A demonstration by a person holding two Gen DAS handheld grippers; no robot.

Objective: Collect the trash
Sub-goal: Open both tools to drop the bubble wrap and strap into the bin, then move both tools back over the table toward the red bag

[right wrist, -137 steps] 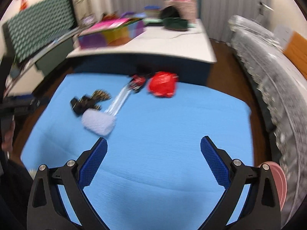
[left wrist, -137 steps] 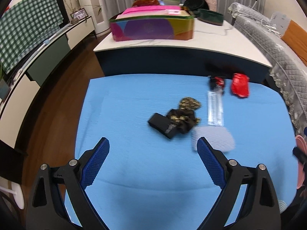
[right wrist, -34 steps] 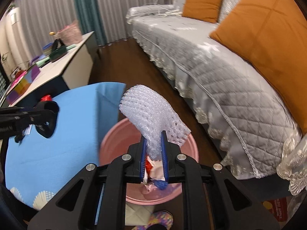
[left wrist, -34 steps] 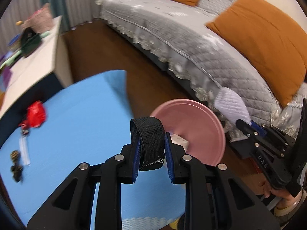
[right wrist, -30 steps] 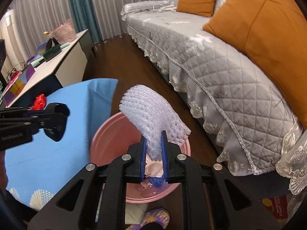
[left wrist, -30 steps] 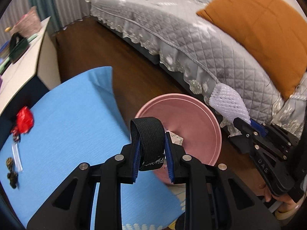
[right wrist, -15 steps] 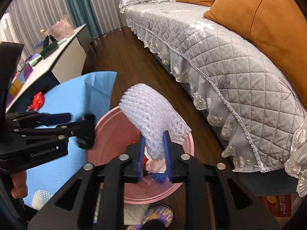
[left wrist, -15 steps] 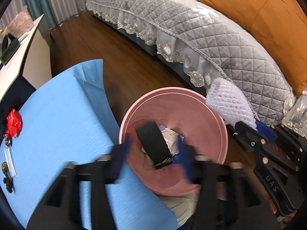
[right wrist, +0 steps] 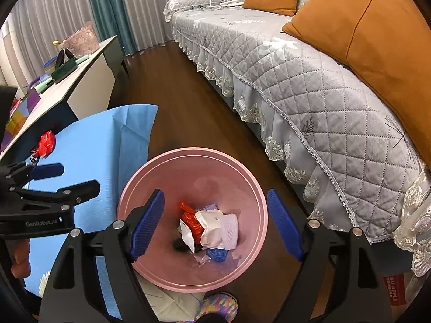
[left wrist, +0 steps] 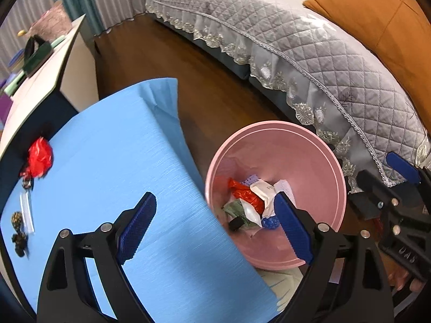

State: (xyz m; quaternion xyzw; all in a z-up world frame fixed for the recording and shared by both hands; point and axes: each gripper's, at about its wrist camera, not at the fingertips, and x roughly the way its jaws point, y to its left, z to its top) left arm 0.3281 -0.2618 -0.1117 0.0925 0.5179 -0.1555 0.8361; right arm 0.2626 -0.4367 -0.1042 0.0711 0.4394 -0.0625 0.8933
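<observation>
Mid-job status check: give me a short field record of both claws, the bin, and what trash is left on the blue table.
left claw: jaws opening, nothing between them, over the table edge beside the bin
right claw: jaws opening, nothing between them, above the bin
pink bin: on the floor between table and sofa, holding red, white and blue scraps
blue table: trash remains at its far side
red wrapper: on the table
clear packet: on the table
dark scraps: on the table beside the packet
</observation>
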